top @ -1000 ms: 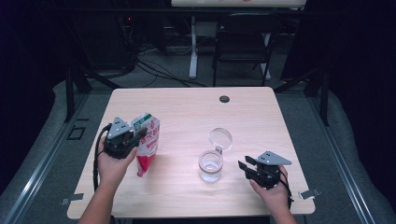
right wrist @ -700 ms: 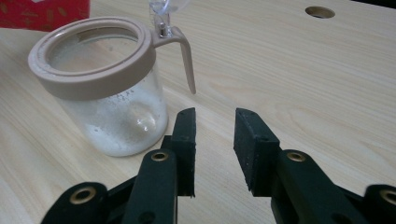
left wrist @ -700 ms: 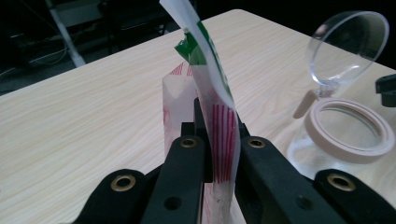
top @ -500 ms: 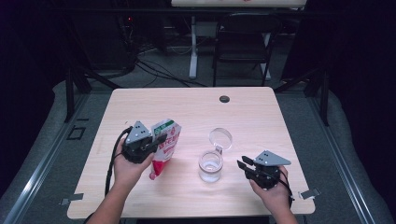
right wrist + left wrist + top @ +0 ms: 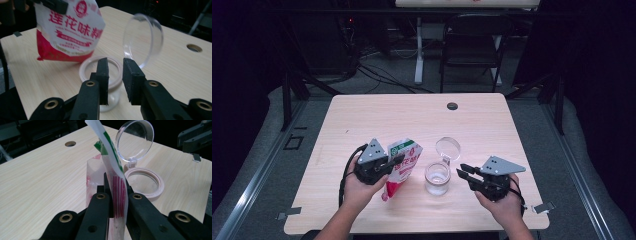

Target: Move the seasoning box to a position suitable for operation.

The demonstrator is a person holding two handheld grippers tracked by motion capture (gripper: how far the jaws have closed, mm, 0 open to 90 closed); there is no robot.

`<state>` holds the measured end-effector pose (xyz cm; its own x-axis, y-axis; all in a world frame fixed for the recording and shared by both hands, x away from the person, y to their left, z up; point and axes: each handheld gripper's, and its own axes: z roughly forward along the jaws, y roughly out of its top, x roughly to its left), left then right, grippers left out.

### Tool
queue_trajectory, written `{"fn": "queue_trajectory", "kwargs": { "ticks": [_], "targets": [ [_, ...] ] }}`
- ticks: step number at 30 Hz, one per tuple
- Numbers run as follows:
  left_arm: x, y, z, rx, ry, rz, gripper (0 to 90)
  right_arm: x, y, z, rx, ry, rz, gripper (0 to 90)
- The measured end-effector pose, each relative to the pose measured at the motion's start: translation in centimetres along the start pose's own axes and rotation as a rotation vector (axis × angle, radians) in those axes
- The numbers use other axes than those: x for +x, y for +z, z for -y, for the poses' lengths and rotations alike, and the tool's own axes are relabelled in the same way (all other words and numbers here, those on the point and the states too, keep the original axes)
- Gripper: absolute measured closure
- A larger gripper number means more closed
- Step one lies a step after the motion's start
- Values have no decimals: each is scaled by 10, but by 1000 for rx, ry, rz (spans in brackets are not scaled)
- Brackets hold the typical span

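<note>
The red-and-white seasoning packet [image 5: 402, 167], clamped near its top by the left gripper [image 5: 393, 164], is held upright just left of the open-lidded glass jar [image 5: 438, 177], while the right gripper [image 5: 463, 172], narrowed and empty, is kept just right of it.

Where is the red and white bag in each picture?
High view: the bag is left of centre, clamped in the left gripper.
Left gripper view: edge-on in the middle, between the jaws.
Right gripper view: top left, hanging over the table.
Shared landmark: the clear jar with its open lid.
</note>
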<state>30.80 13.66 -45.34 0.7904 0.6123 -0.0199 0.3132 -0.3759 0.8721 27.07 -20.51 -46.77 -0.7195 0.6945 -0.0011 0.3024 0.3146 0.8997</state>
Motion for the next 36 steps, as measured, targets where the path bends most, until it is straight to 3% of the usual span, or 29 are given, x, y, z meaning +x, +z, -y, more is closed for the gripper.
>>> {"fn": "queue_trajectory", "kwargs": {
  "ticks": [4,9,14,19,22,26,28,36],
  "targets": [
    [0,0,8,4,-27,37,900,7,14,-16,-22,-8,-79,732],
    [-4,1,16,27,-31,56,900,16,45,-26,25,-38,-144,714],
    [-12,5,28,61,-35,61,900,25,68,-34,55,-87,-171,697],
    [-15,6,37,66,-59,75,900,29,83,-38,64,-131,-204,660],
    [-15,3,41,54,-76,73,900,29,87,-38,69,-128,-216,653],
    [-11,-3,46,35,-120,82,900,30,101,-35,93,-109,-272,652],
    [-10,-5,48,27,-133,82,900,32,106,-35,105,-126,-288,652],
    [-12,-7,51,23,-124,71,898,36,114,-36,128,-137,-332,692]
  ]
}}
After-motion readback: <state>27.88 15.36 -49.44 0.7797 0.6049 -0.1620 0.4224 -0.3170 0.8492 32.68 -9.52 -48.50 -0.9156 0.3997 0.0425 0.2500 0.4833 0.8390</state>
